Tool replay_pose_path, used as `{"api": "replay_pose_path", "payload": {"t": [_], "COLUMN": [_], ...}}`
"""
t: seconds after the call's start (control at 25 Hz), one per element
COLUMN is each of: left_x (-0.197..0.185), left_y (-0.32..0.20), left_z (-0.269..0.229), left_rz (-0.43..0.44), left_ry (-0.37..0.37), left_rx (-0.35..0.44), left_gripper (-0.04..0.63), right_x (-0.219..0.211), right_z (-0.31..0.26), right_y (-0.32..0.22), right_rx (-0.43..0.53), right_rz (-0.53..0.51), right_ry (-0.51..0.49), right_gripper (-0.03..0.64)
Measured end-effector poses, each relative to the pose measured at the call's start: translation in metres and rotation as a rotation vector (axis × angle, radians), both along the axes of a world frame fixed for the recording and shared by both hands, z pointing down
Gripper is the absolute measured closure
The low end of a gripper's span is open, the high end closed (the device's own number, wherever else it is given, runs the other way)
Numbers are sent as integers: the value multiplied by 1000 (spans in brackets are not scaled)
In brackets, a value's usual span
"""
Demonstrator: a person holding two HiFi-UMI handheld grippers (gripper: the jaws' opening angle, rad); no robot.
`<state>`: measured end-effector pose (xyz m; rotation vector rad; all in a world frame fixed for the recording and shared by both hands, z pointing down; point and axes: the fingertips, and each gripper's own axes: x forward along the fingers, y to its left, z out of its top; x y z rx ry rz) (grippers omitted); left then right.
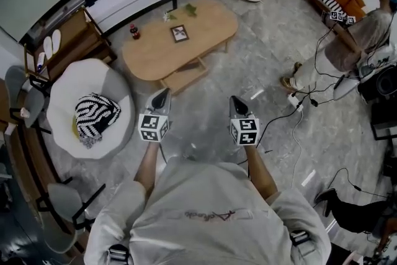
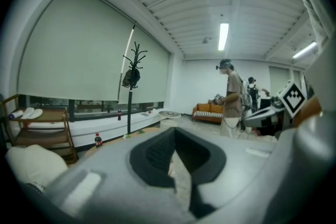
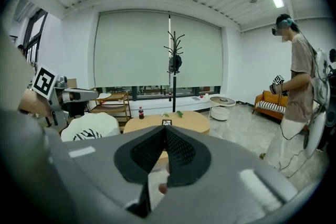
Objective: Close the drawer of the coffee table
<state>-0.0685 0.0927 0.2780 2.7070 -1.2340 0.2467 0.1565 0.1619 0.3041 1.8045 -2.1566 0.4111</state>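
Left gripper [image 1: 162, 92] & right gripper [image 1: 235, 100], jaws closed, empty, aimed at coffee table [image 1: 211, 25] w/ open drawer [image 1: 184, 77], prob. for pushing.

Light-wood coffee table [image 1: 214, 25], black-and-white striped cushion [image 1: 96, 116]

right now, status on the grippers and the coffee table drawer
Left gripper and right gripper both shut, empty, short of the coffee table. Drawer sticks out, open. Only floor between; armchair left, cables right.
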Motion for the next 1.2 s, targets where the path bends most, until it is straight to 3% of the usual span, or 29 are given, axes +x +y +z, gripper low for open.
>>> {"api": "replay_pose_path", "payload": {"t": [0.28, 0.6, 1.2], "left_x": [3, 13, 13], "left_y": [-49, -60, -64], "left_z": [11, 22, 32], "left_rz": [53, 110, 90], "left_ry": [2, -18, -39], "left_rx": [-14, -34, -45], "left_gripper": [594, 594, 594], "right_x": [-8, -2, 5], "right_z": [8, 23, 33], "right_y": [-37, -40, -52], "right_rx": [-13, -41, -44], "right_rz": [36, 91, 72], "right_ry": [4, -7, -13], "right_gripper": [611, 611, 611]}}
